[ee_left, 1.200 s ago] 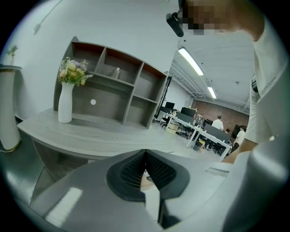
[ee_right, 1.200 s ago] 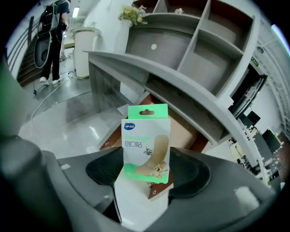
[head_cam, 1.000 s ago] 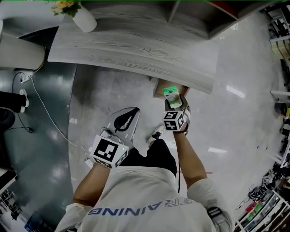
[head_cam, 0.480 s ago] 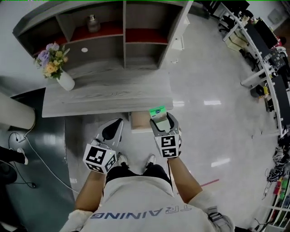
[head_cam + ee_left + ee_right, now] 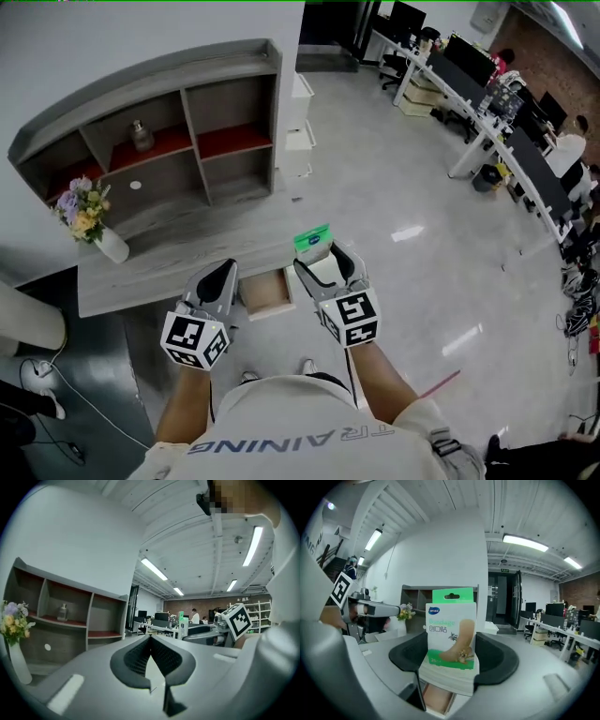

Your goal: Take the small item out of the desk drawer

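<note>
Bandage box (image 5: 451, 634) stands upright between my right gripper's (image 5: 452, 663) jaws. The pads clamp its lower sides and the green hang-tab sticks up past the tips. The jaws are set wide, gripping the box. In the head view it's out of the open drawer (image 5: 265, 292), just to the drawer's right, by the desk's (image 5: 131, 277) front edge. My left gripper (image 5: 217, 278) is just left of the drawer, tips together, holding nothing.
</note>
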`<state>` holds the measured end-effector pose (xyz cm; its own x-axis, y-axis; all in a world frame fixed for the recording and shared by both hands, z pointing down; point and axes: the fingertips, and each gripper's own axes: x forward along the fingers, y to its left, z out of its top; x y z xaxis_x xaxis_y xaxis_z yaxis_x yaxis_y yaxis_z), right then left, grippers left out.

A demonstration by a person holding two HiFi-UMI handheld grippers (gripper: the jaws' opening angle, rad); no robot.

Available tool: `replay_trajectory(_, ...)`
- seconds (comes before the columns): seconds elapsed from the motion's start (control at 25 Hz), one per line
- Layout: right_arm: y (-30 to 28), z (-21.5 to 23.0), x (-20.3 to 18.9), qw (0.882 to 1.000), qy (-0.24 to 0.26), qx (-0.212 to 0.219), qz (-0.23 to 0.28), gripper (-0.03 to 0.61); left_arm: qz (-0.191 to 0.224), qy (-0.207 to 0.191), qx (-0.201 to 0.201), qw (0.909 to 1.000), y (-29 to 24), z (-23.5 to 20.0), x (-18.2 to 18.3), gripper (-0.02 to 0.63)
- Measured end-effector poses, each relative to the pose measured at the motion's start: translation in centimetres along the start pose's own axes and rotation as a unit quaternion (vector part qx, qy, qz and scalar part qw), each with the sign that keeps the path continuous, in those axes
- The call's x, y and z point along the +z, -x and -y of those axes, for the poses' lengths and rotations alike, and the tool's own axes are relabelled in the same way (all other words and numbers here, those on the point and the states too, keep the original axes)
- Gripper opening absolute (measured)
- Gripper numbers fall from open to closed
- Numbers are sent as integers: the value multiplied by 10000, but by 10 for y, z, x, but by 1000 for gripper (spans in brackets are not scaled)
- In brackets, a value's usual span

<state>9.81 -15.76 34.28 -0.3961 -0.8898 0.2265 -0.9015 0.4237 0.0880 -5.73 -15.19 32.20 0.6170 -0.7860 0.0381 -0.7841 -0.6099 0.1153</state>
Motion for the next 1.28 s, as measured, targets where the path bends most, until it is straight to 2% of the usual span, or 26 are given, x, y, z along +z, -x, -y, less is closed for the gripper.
replay_trajectory(0.2, 22, 10, 42, 9989, 16, -22, 460, 331, 177, -170, -230, 9994, -13, 20, 23, 2)
replay_trajectory(0.36, 31, 16, 57, 9980, 23, -56, 632, 331, 238, -297, -369, 9986, -20, 30, 33, 2)
replay_trajectory(0.72, 27, 19, 61, 9972, -2, -95, 746, 331, 270, -372, -347, 9983, -21, 30, 34, 2)
replay_trajectory(1.04, 28, 19, 53, 9978, 28, -79, 655, 331, 303, -278, -301, 9987, -20, 30, 31, 2)
replay_trajectory(1.28, 34, 21, 52, 9978, 72, -139, 647, 331, 317, -378, -346, 9982, -20, 37, 29, 2)
